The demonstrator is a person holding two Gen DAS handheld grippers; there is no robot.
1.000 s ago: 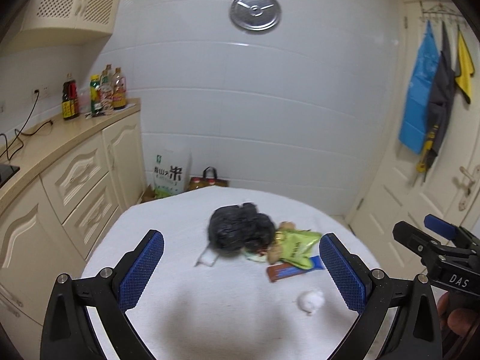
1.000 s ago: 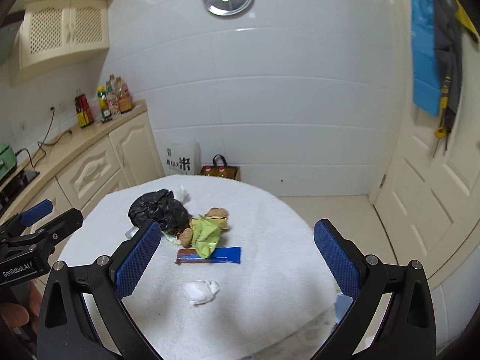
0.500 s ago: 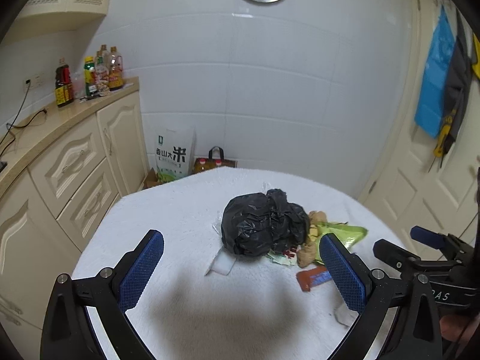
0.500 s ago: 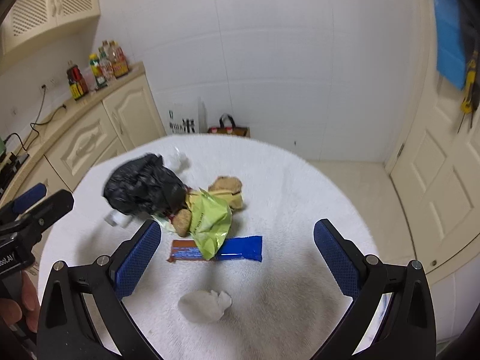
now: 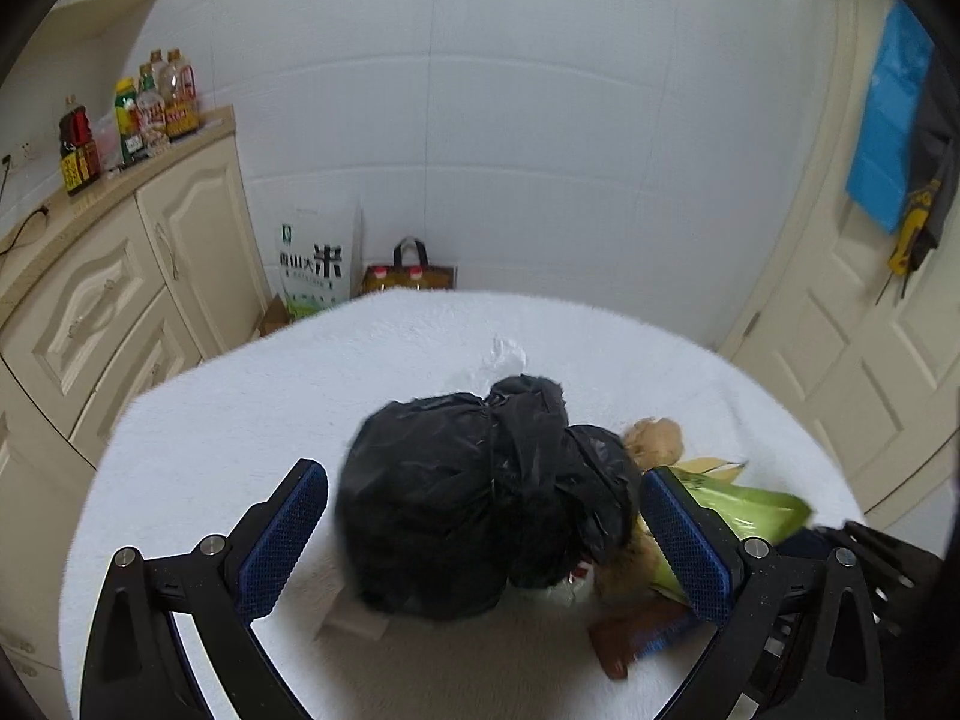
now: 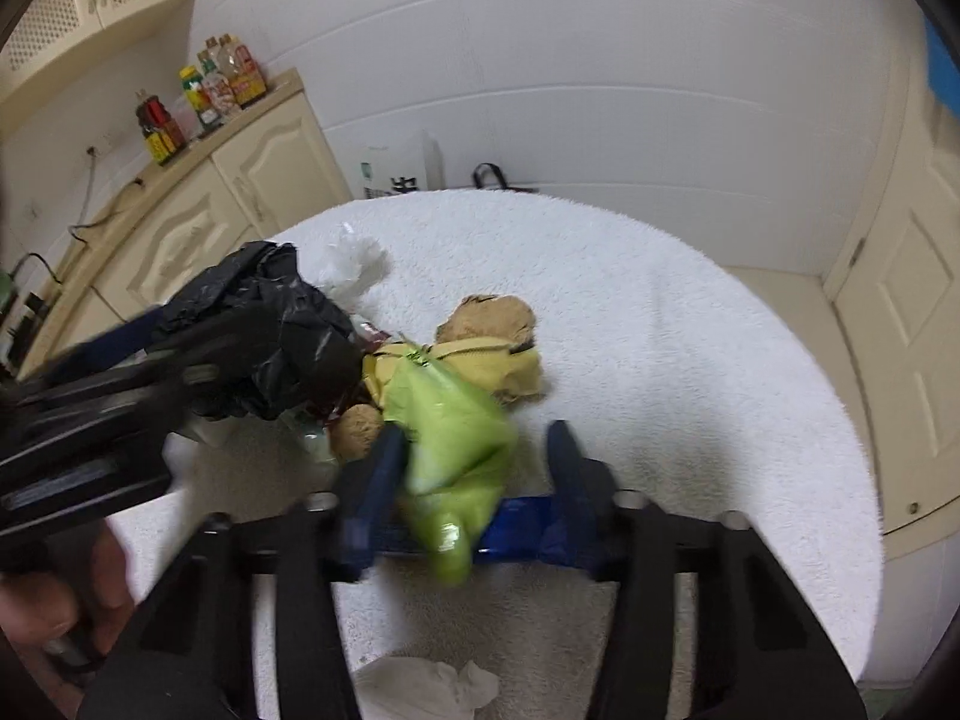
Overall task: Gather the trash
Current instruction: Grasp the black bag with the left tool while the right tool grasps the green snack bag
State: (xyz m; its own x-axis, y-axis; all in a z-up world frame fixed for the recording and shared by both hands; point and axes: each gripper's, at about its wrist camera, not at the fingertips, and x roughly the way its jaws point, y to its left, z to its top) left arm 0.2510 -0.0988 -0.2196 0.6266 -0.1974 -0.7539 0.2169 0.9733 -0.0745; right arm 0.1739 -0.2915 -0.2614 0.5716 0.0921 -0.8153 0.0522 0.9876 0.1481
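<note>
Desk (image 5: pixel 252 420): round, under white fleece; it fills far more of both my views than a second ago, so I have come down close over the litter; nothing has left it yet.
Black bag (image 5: pixel 474 498): crumpled, tied, the largest piece; earlier small and ahead of me, now lying between the jaws of my left gripper (image 5: pixel 483 546); those jaws stand wide, their pads clear of the plastic on both sides; judged: framed for a grasp, not yet held.
Green wrapper (image 6: pixel 450 456): slumped over the yellow-clad toy bear (image 6: pixel 489 336) and across the blue bar wrapper (image 6: pixel 516 519); its lower end sits between the jaws of my right gripper (image 6: pixel 474 468).
Right jaws: fully spread half a second ago, now narrow and closing; the inner pad appears against the wrapper, the outer one apart from it; grip not yet confirmed, the frame being blurred.
White tissue (image 6: pixel 420 687): loose on the fleece at the near edge, below my right gripper, untouched.
Clear film (image 5: pixel 501 357): behind the black bag, untouched.
Meaning for the task: approach finished, first pickups beginning; collection itself barely started; small pieces remain for later passes.
</note>
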